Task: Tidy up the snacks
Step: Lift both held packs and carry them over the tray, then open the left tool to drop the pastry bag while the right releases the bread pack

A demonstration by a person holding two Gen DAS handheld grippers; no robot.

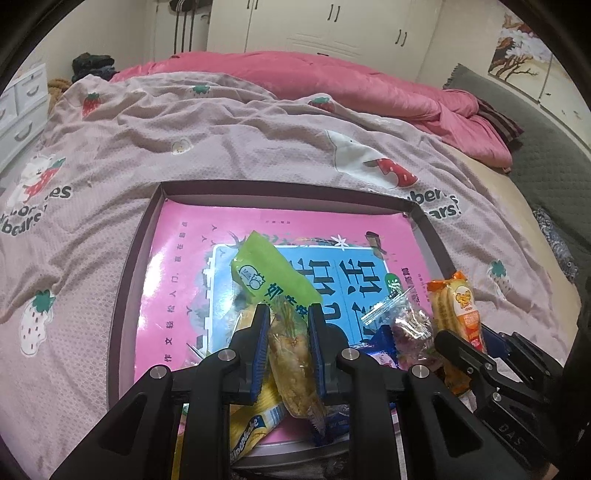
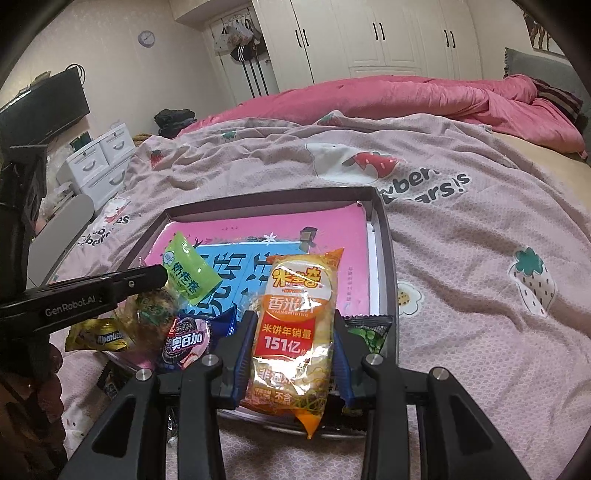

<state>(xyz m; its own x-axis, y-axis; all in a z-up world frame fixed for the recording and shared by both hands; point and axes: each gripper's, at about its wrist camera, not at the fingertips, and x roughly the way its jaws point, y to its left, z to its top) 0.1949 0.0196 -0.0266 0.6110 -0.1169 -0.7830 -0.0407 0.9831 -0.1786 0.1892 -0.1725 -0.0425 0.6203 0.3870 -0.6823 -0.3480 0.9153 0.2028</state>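
Room: bedroom, white wardrobe doors [image 2: 388,33] along the far wall, pink quilt [image 1: 332,77] heaped beyond the fingers.
Surface: bed under a mauve strawberry-print blanket [image 1: 110,147], carrying a shallow dark-rimmed box [image 1: 127,266].
Box floor: pink and blue printed sheet [image 1: 177,258], lying flat ahead of both pairs of fingers.
Left gripper [image 1: 286,321]: fingers pinching a green-topped milk snack packet [image 1: 275,277] by its clear lower part, green end sticking up past the fingertips over the box.
Right gripper [image 2: 293,325]: fingers closed on the sides of an orange rice cracker pack [image 2: 299,314], upright between them above the near edge of the box.
Below the left fingers: yellow Alpenliebe packet [image 2: 98,338] at the box's near corner.
Between the 2 grippers: pink round cookie pack [image 2: 186,343] on a blue wrapper, clear bag of small snacks [image 1: 406,325] beside it.
Right of the right fingers: green pea packet [image 2: 369,332], half hidden by the finger.
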